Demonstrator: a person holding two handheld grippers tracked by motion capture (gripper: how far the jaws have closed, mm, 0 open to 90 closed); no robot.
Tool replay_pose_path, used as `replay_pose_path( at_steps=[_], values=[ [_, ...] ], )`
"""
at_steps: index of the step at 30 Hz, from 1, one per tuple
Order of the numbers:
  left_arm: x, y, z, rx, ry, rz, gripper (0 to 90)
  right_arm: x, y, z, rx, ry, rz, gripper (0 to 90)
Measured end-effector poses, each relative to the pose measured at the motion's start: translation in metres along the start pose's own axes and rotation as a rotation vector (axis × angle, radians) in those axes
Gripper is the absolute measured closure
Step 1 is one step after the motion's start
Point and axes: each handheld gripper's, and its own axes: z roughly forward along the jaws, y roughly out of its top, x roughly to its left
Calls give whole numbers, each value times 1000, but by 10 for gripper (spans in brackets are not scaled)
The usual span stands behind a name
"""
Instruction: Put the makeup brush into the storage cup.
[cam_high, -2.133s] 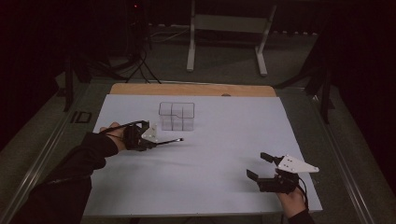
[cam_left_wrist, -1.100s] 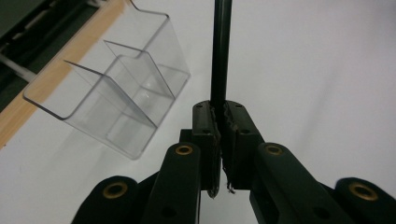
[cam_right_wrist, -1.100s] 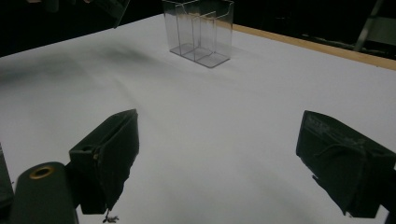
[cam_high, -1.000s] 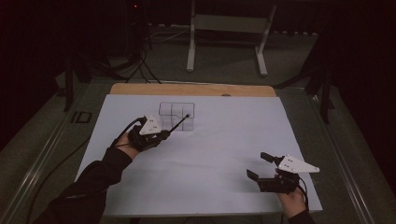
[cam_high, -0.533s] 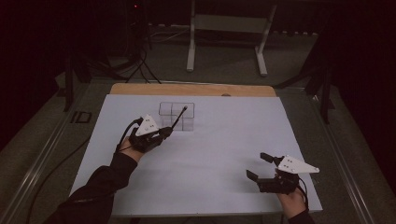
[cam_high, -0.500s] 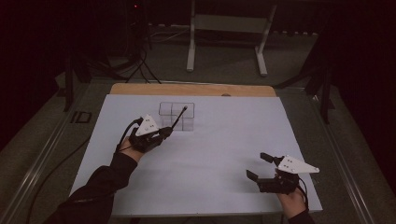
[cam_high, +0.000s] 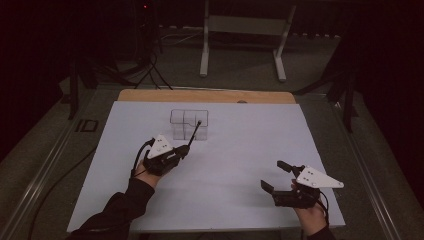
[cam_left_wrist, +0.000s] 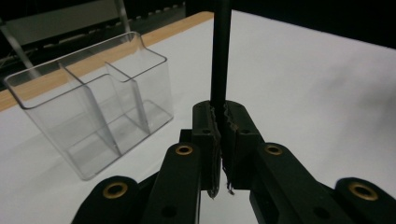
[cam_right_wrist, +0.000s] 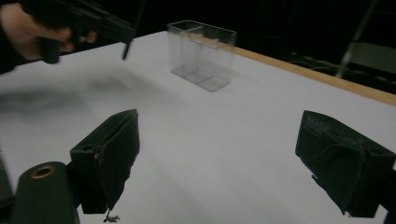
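A clear plastic box (cam_high: 189, 125) divided into compartments stands on the white table sheet (cam_high: 240, 150), toward the far middle. My left gripper (cam_high: 182, 149) is just in front of it, shut on a thin black pen (cam_high: 194, 132) that slants up toward the box. In the left gripper view the pads (cam_left_wrist: 205, 126) pinch the pen (cam_left_wrist: 220, 56), and the box (cam_left_wrist: 93, 107) lies to its left, apart from it. My right gripper (cam_high: 275, 176) rests at the near right, open, with nothing between its jaws (cam_right_wrist: 219, 140). The box (cam_right_wrist: 201, 53) and the left gripper (cam_right_wrist: 112, 28) show far off there.
The table's wooden far edge (cam_high: 205, 95) runs behind the box. A metal stand (cam_high: 242, 45) and floor cables (cam_high: 145, 75) lie beyond the table. A small dark object (cam_high: 86, 125) sits off the sheet at the left.
My left hand has carried the pen forward and slightly down toward the box, after swinging it from pointing right to pointing at the box. The right gripper has stayed put.
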Motion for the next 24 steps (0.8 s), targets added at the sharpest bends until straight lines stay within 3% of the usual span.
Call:
replay_pose_path(
  at_steps=[7, 12, 17, 20, 21, 24],
  values=[
    [-8, -6, -1, -14, -3, -1, 854, 6, 17, 2, -15, 29, -27, 123],
    [-15, -10, -2, -19, -4, -6, 854, 8, 31, 8, 14, 45, -32, 123],
    [-15, -12, -3, -35, 0, -22, 854, 14, 43, 16, -10, 34, -38, 140],
    [-14, -16, -2, -33, 4, -40, 854, 14, 49, 21, 1, 60, -21, 142],
    [-13, -19, -1, -30, 9, -51, 854, 15, 60, 29, 15, 79, -13, 142],
    [-12, -21, 0, -26, 11, -61, 854, 18, 67, 34, -1, 66, -32, 142]
  ],
)
